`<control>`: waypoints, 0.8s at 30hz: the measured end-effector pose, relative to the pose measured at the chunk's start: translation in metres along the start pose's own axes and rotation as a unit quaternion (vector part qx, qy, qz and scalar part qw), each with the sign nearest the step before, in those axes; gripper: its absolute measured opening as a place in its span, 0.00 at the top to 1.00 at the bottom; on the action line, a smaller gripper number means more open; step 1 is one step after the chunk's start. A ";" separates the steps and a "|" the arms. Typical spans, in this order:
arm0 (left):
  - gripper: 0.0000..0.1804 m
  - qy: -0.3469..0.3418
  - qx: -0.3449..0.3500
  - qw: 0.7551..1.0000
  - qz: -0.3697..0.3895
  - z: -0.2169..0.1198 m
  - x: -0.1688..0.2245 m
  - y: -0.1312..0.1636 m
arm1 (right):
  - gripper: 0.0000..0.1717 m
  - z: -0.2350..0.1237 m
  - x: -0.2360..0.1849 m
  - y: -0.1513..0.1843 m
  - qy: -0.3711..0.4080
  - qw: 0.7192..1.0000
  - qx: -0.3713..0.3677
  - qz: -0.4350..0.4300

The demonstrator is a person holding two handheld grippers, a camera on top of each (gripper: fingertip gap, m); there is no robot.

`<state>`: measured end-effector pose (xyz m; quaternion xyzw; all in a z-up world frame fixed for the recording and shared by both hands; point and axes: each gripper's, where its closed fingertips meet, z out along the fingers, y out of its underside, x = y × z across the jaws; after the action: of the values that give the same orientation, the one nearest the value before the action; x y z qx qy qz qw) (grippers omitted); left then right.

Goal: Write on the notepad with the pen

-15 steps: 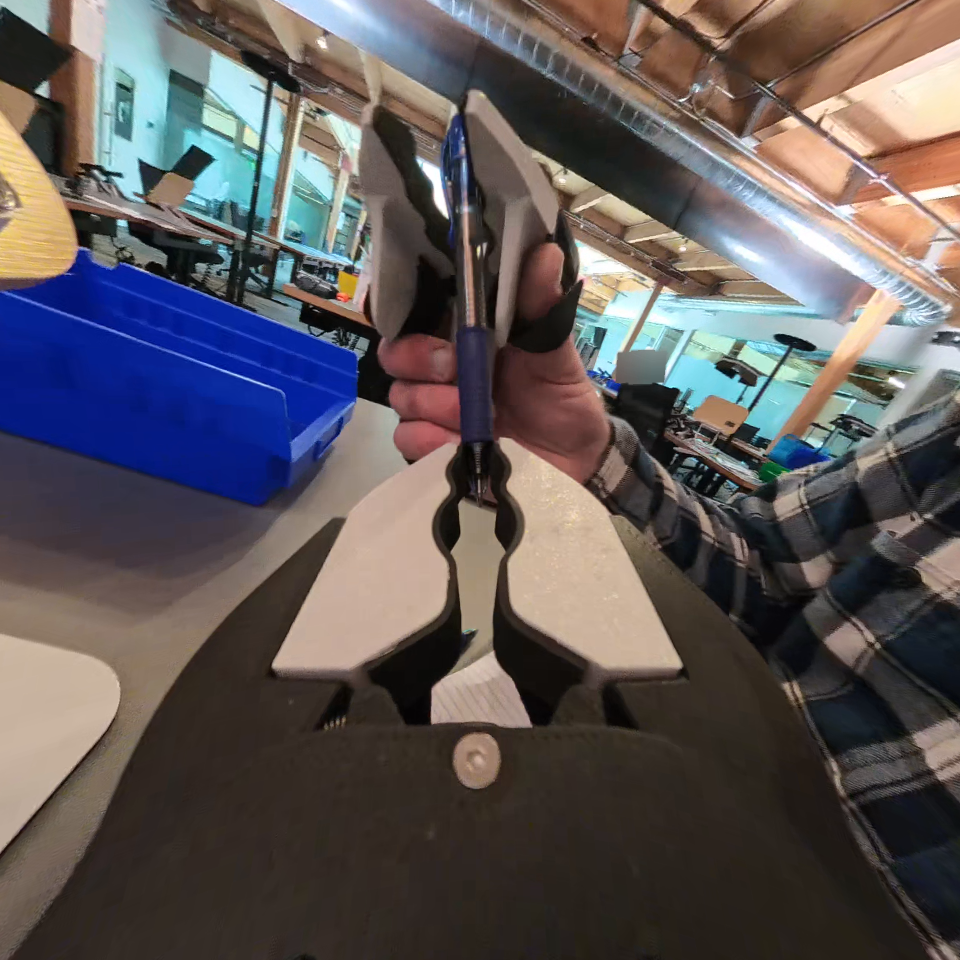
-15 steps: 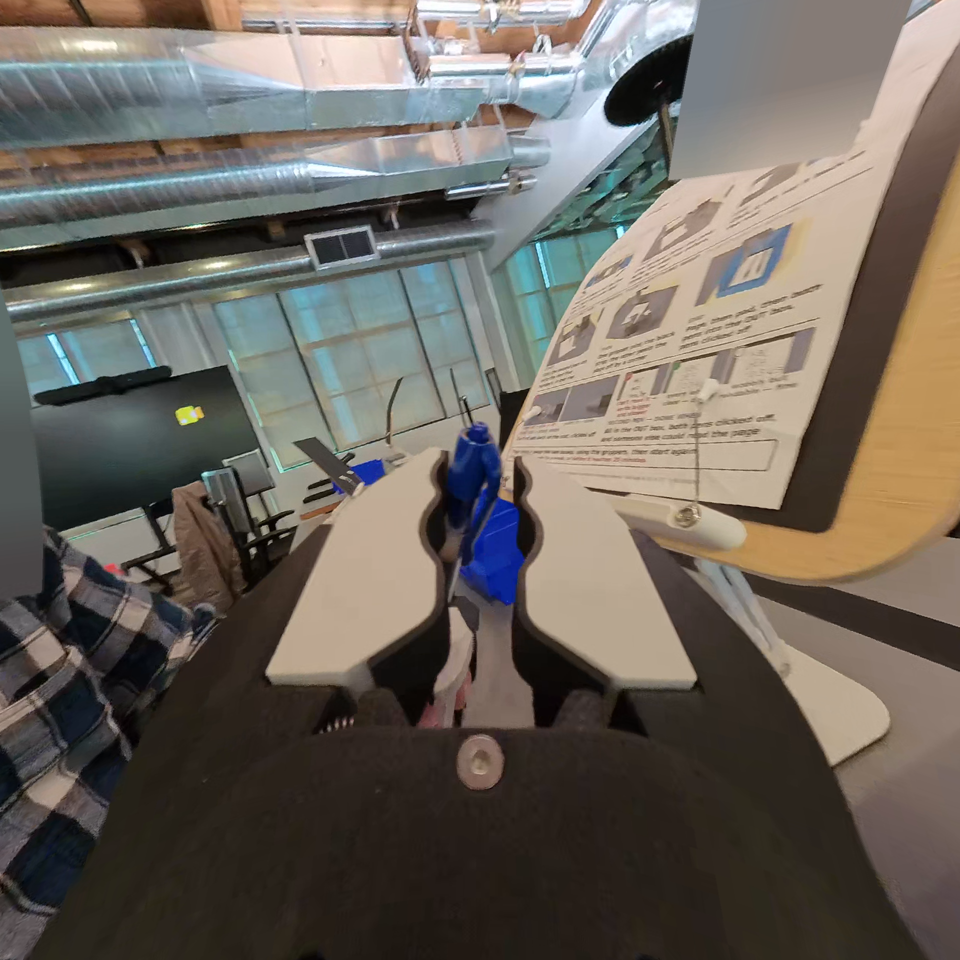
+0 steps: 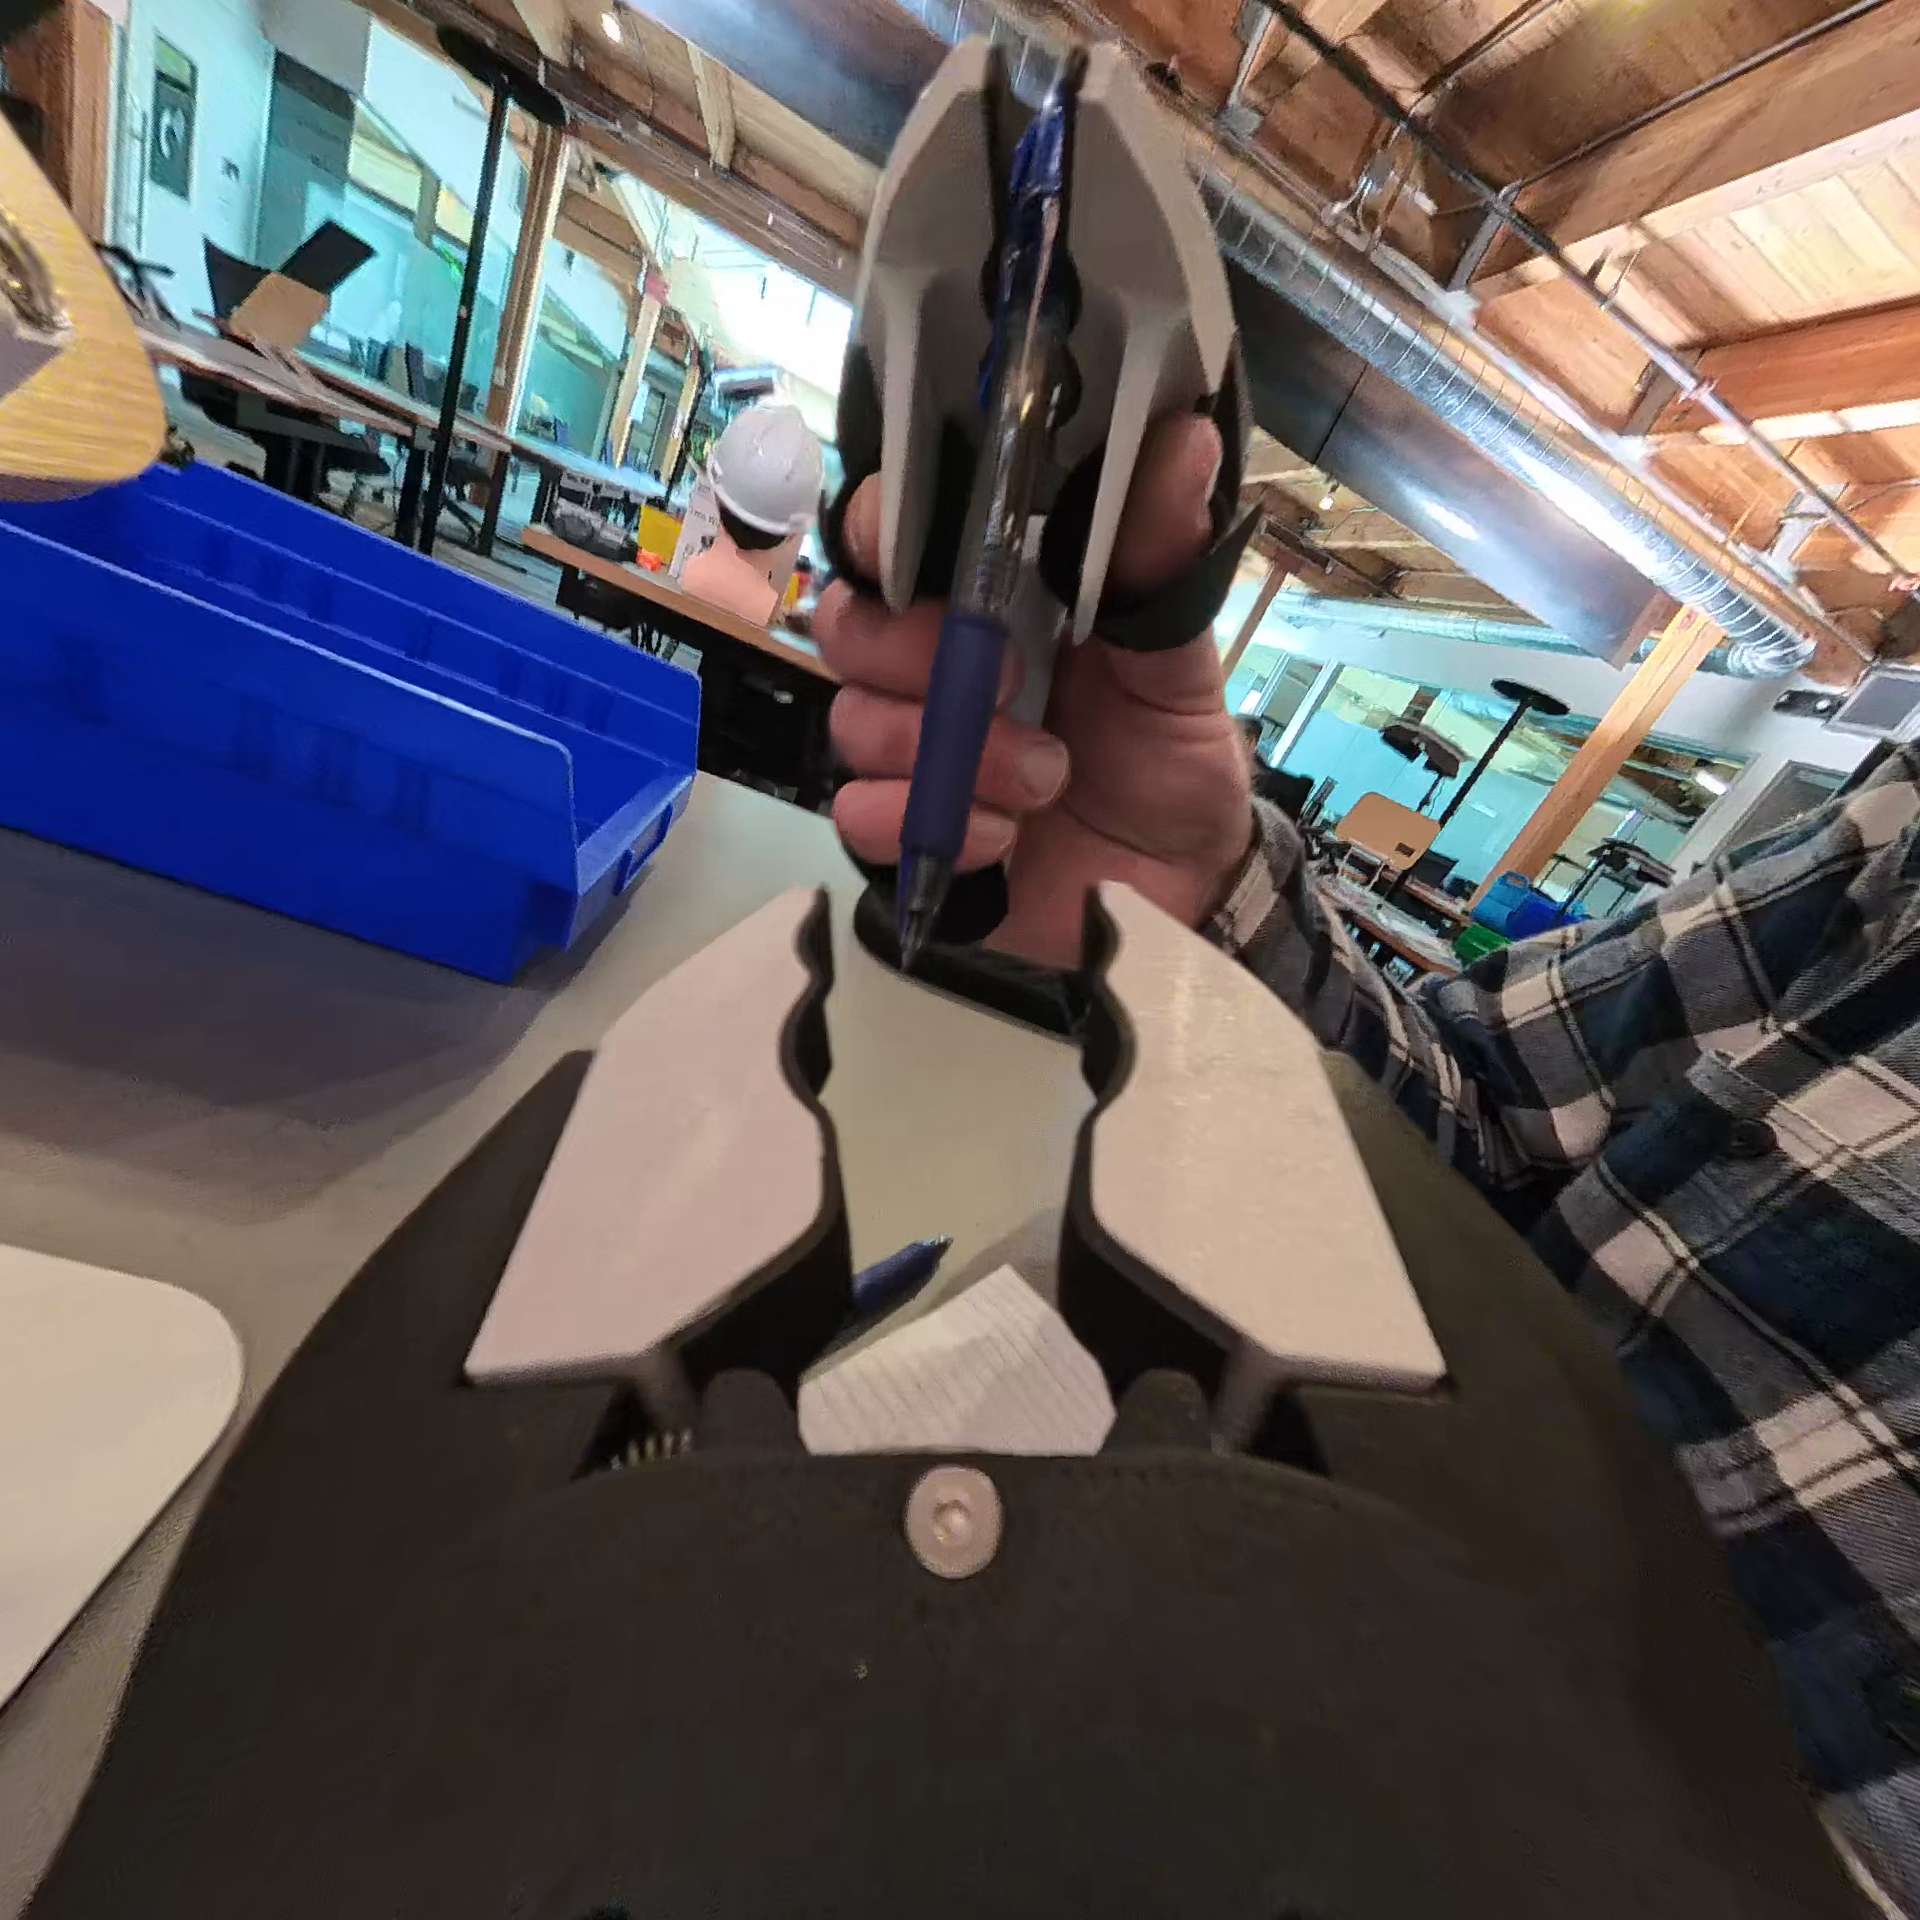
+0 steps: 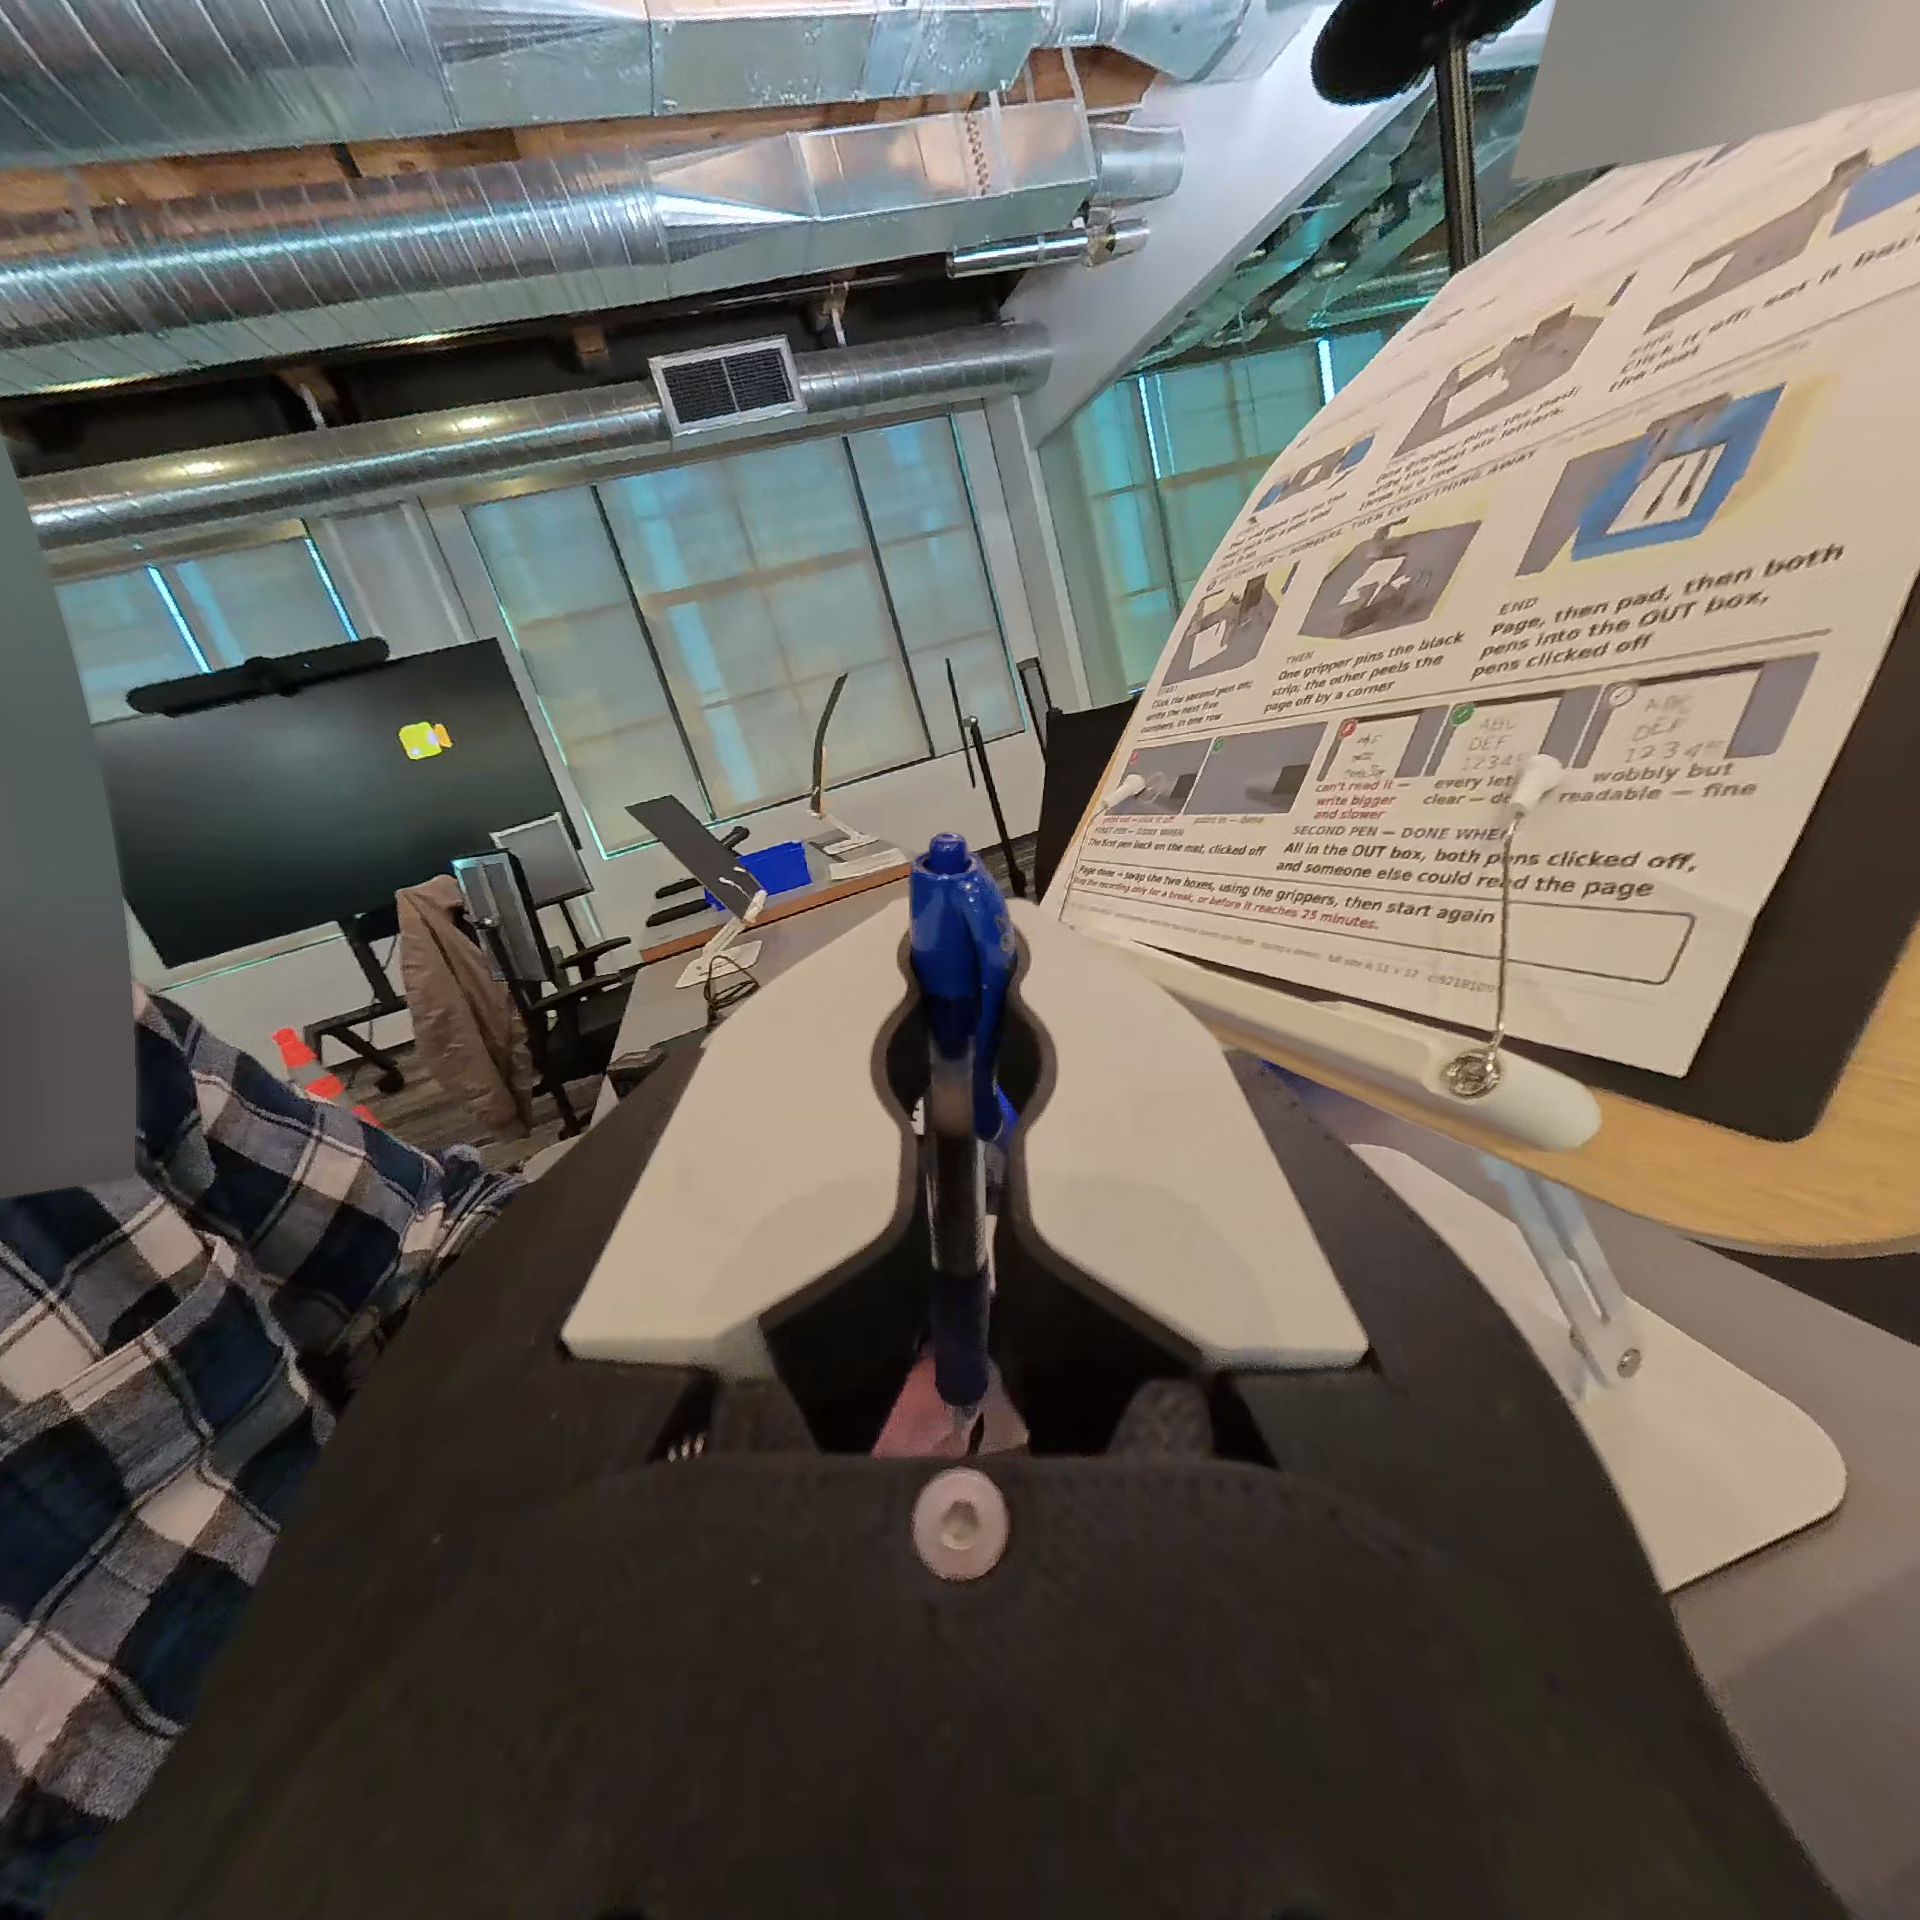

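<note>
Holding the pen clenched in our right tongs, we have it upright with the tip pointing down, well above the grey surface — both pads press on the barrel. Our left tongs stand released, gripping nothing, just under the pen tip. The notepad lies low behind them, only a lined corner showing, with a second pen lying beside it.

Our worry is the grip: the barrel is smooth and held high, so pressing the tip down on paper could slide it up through the pads or tilt it. The pad itself may skate unless our left tongs pin it. The other pen lies close enough to be knocked.

For room, the blue bin sits off to the left, the stand with its printed sheet crowds the right tongs' right side — the middle surface looks open.
</note>
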<state>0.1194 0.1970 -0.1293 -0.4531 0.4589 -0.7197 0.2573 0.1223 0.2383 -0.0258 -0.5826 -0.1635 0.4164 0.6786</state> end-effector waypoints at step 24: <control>0.92 -0.141 -0.465 0.861 0.148 -0.084 -0.072 0.112 | 0.95 0.015 -0.063 0.136 -0.061 0.994 -0.093 0.001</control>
<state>0.0727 0.2395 -0.2739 -0.5434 0.7607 -0.3046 0.1824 0.0231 0.1973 -0.1315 -0.6167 -0.2420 0.4347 0.6100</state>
